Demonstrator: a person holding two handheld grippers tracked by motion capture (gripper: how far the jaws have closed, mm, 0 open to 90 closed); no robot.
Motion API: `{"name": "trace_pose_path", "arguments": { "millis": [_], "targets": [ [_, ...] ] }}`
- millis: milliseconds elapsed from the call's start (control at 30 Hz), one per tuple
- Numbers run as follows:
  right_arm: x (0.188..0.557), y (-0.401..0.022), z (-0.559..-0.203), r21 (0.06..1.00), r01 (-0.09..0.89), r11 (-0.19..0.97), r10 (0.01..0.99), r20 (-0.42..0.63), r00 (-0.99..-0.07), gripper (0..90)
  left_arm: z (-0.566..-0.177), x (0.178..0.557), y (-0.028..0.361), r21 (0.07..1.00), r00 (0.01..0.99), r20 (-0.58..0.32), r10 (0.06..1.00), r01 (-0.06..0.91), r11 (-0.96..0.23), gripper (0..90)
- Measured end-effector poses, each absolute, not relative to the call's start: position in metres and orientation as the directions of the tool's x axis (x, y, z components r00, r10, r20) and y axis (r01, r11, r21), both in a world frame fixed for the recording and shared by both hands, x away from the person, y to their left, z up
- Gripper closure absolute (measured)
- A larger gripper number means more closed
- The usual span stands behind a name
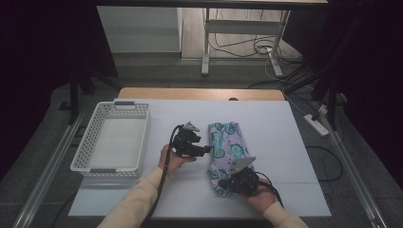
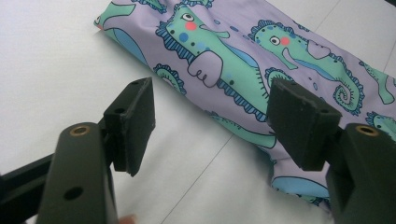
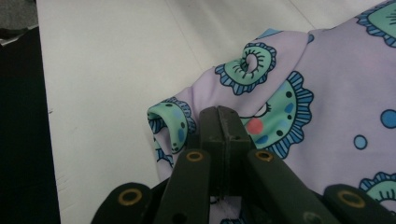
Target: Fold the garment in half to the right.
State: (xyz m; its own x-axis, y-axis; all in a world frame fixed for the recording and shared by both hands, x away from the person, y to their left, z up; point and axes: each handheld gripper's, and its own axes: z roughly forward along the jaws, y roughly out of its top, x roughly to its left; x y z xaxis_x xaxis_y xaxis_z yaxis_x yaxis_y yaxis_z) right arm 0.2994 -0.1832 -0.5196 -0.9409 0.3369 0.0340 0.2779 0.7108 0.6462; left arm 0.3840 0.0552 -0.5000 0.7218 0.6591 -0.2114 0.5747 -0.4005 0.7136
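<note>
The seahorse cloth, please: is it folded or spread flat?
Folded: the seahorse cloth lies as a narrow strip with a doubled, rolled edge by the right gripper.

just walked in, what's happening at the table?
A person works a folded seahorse-print cloth on the white table with two handheld grippers. The right gripper is shut, pinching the cloth's near corner. The left gripper is open beside the cloth's left edge, holding nothing. A white basket sits at the left.

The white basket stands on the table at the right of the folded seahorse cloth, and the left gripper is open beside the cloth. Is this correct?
Not quite. In the high view the white basket stands at the left of the seahorse cloth, not the right. The left gripper is indeed open beside the cloth.
</note>
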Motion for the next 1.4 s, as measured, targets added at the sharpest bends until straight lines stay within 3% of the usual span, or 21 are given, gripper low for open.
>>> {"name": "trace_pose_path", "arguments": {
  "millis": [367, 600, 733, 1400],
  "targets": [
    [0.302, -0.198, -0.503, 0.719, 0.282, 0.635, 0.383, 0.024, -0.924, 86.4, -0.499, 0.384, 0.056, 0.716, 0.722, -0.208, 0.659, 0.571, -0.400, 32.8],
    [0.306, -0.202, -0.500, 0.738, 0.300, 0.605, 0.421, 0.024, -0.907, 62.3, -0.499, 0.384, 0.058, 0.718, 0.721, -0.217, 0.659, 0.575, -0.393, 32.7],
    [0.309, -0.207, -0.497, 0.753, 0.305, 0.583, 0.435, 0.028, -0.900, 54.6, -0.498, 0.383, 0.059, 0.721, 0.719, -0.220, 0.659, 0.575, -0.386, 32.5],
    [0.311, -0.231, -0.488, 0.762, 0.310, 0.569, 0.462, 0.015, -0.887, 38.3, -0.495, 0.384, 0.058, 0.725, 0.721, -0.221, 0.657, 0.572, -0.383, 31.6]
  ]
}}
